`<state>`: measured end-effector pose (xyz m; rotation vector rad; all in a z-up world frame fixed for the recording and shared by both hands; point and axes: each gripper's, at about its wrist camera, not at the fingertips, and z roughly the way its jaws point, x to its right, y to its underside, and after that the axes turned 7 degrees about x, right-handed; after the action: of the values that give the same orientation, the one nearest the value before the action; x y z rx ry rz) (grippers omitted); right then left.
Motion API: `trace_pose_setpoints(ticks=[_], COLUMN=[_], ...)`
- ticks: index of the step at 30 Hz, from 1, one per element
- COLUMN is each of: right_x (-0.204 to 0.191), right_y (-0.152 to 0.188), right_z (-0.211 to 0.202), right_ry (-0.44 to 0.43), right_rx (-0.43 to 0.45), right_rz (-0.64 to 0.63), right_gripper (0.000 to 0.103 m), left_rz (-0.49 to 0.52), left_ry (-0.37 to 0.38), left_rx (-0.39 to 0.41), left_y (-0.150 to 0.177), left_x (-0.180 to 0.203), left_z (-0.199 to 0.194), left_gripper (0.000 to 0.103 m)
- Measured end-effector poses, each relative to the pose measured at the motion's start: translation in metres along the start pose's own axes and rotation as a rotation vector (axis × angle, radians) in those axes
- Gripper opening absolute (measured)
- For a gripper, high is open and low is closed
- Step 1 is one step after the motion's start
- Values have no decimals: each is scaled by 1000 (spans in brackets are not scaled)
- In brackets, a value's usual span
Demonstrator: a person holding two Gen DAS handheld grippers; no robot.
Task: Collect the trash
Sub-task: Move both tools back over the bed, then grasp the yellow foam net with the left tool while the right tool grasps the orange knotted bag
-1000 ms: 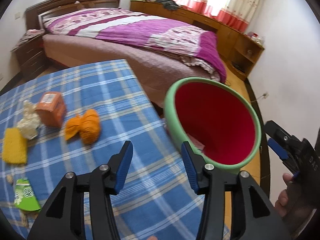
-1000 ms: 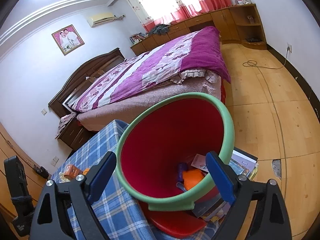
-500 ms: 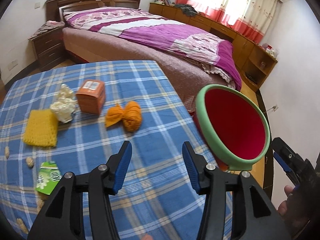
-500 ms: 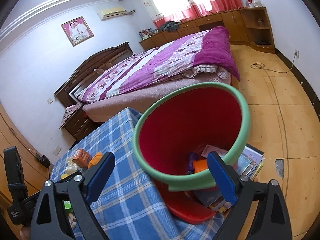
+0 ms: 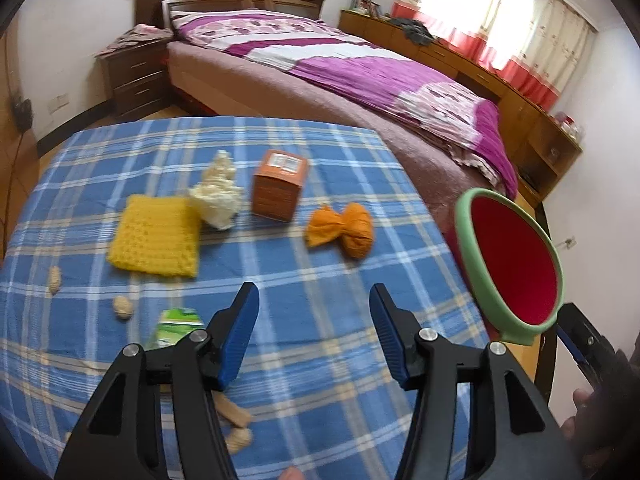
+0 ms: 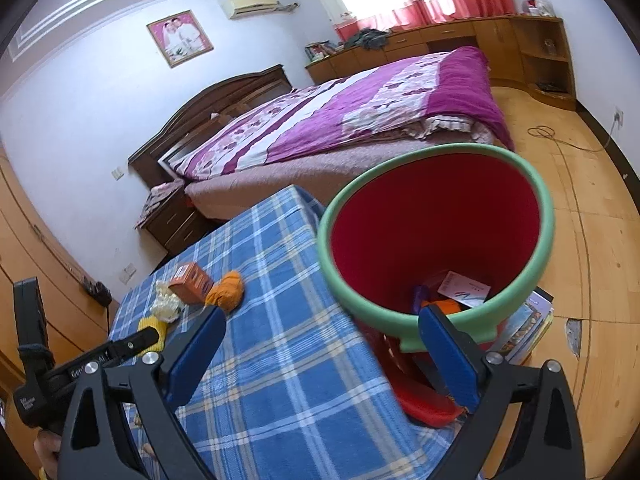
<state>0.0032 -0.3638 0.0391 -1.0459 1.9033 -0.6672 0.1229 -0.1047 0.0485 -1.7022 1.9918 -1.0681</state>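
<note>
From the left wrist, the left gripper point(image 5: 314, 332) is hanging wide apart and empty over the blue plaid tablecloth point(image 5: 320, 360). Lying ahead are an orange wad point(image 5: 342, 230), an orange box point(image 5: 280, 185), a crumpled white tissue point(image 5: 216, 200), a yellow knit pad point(image 5: 156, 236), a green wrapper point(image 5: 176, 326) and peanuts point(image 5: 122, 307). The red bin point(image 5: 516, 264) is sitting past the table's right edge.

From the right wrist, the right gripper point(image 6: 320, 354) is gaping wide, empty, and only here is the bin's point(image 6: 436, 240) inside showing: paper point(image 6: 464, 290) and orange scraps point(image 6: 444, 306) at the bottom.
</note>
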Motion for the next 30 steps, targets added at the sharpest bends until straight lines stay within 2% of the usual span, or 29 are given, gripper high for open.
trace_pose_setpoints(ticks=[5, 10, 12, 16, 25, 30], right_x=[-15, -29, -33, -42, -51, -60], right_y=[6, 10, 11, 13, 16, 15], right_z=[8, 17, 21, 30, 48, 58], right_ry=[-9, -13, -16, -22, -8, -9], right_rx=[-18, -33, -41, -64, -94, -102], right_rz=[-28, -57, -59, -72, -89, -108], right_gripper=[99, 99, 99, 99, 99, 99], left_rz=[-28, -2, 15, 19, -29, -59], left_ry=[-65, -130, -156, -201, -224, -209], left_rx=[19, 28, 25, 1, -52, -85], left_y=[-3, -11, -16, -22, -26, -25], left_x=[-29, -52, -61, -82, -113, -120], left_z=[0, 3, 8, 23, 59, 73], left_gripper=[71, 72, 77, 78, 79, 79])
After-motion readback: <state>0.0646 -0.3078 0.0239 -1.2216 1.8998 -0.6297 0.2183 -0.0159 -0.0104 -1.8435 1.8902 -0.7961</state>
